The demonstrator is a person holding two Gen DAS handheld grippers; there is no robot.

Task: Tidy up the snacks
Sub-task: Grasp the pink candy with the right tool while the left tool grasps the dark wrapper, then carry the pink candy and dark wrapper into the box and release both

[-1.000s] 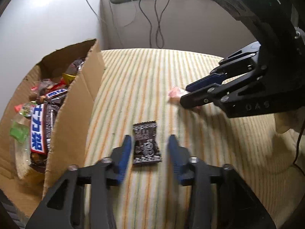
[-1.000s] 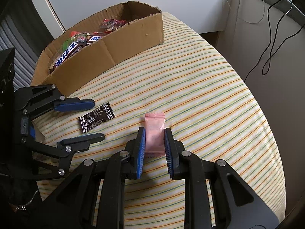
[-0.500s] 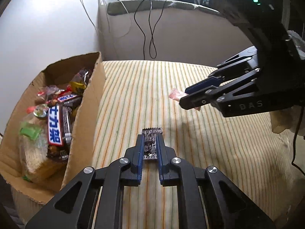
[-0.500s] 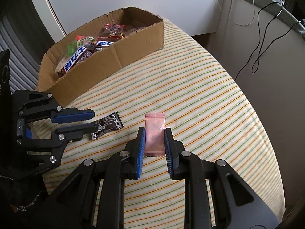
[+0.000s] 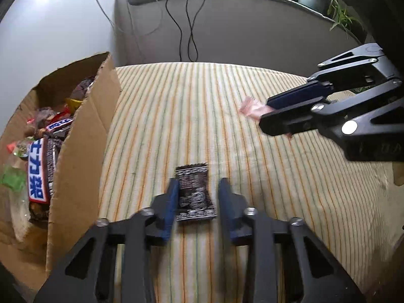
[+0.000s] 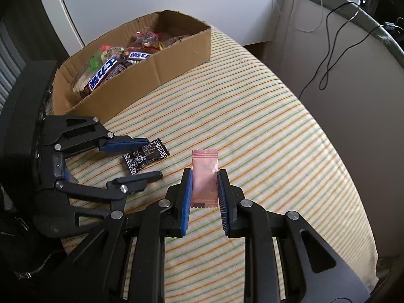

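Currently your right gripper (image 6: 205,176) pinches one pink sachet (image 6: 204,176) between its blue pads, held clear above the striped tablecloth (image 6: 252,116). Your left gripper (image 5: 198,194) has just been opening: its jaws stand spread either side of one black sachet (image 5: 194,194), which lies flat on the cloth between them. The left pad looks to graze the wrapper's edge, the right pad stands apart from it.

Count: two loose sachets, one pink, one black. One cardboard box (image 6: 156,68) sits at the table's far-left corner in the right wrist view, holding several wrapped snacks, among them two blue-and-white labelled chocolate bars (image 6: 103,74); the rest are too jumbled to count. Two dark cables (image 5: 186,30) hang down the wall beyond the table.
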